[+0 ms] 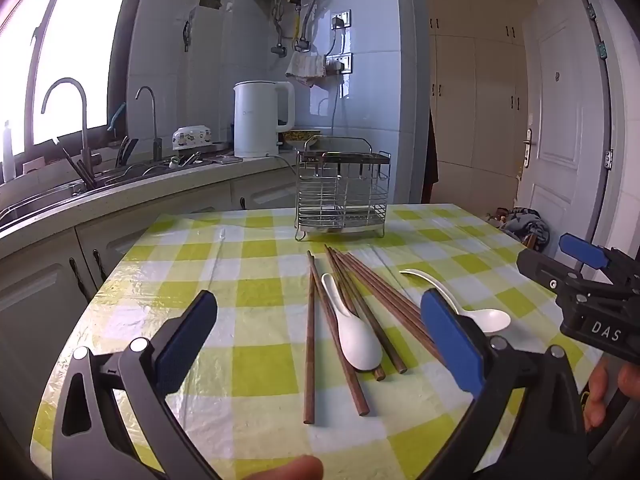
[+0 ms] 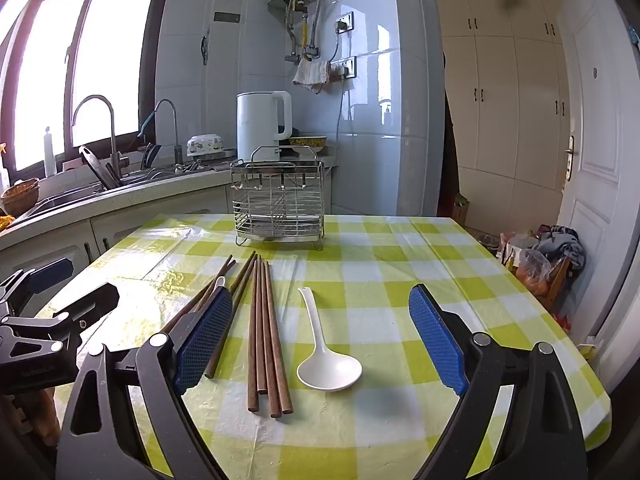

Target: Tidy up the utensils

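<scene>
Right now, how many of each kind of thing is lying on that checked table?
Chopsticks: 8 (some overlap, so the count may be off by one)
Spoons: 2
Rack: 1
Total: 11

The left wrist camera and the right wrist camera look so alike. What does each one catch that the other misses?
Only the left view shows the overturned white spoon whole, resting across the chopsticks; in the right view it is mostly hidden behind a pad. Only the right view shows a woven basket by the sink and the bowl-up spoon unobstructed. Both share the wire utensil rack, the brown chopsticks, the kettle and the checked tablecloth. The left tool and right tool are both open and empty.
</scene>
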Available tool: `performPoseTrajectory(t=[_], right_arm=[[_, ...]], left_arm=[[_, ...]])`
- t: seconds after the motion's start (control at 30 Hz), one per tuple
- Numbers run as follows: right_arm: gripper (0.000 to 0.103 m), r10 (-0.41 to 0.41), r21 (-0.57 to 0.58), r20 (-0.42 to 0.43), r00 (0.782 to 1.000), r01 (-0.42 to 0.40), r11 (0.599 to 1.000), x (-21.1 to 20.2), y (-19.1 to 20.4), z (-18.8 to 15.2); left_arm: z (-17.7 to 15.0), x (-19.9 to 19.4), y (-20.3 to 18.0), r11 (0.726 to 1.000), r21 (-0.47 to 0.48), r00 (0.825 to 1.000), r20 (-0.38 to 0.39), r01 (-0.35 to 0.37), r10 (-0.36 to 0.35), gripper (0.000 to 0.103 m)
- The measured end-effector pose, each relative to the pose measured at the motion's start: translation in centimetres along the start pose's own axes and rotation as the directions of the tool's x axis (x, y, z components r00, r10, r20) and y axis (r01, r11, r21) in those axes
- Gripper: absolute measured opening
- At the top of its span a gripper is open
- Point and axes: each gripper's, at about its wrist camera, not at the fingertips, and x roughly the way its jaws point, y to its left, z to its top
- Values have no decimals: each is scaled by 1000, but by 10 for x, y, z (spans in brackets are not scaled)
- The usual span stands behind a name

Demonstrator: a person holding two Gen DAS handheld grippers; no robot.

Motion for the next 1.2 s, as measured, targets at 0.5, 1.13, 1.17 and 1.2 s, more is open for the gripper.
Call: performPoseTrajectory(t=[0.5, 1.13, 1.17, 1.2], right_arm=[[84, 0, 1, 0, 1000, 0, 1000, 0, 1, -1], [84, 0, 2, -3, 1000, 0, 1000, 1, 1, -1], [84, -1, 1, -1, 1000, 1, 1000, 1, 1, -1], [84, 0, 1, -2, 1000, 0, 1000, 1, 1, -1]], left_arm=[[-2, -2, -5, 1000, 3, 1000, 9, -9, 9, 99], [-1, -1, 0, 1000, -5, 1000, 4, -1, 1, 99], [-1, -1, -1, 1000, -5, 1000, 3, -2, 2, 99], [-1, -2, -1, 1000, -6, 1000, 4, -1, 1, 99]])
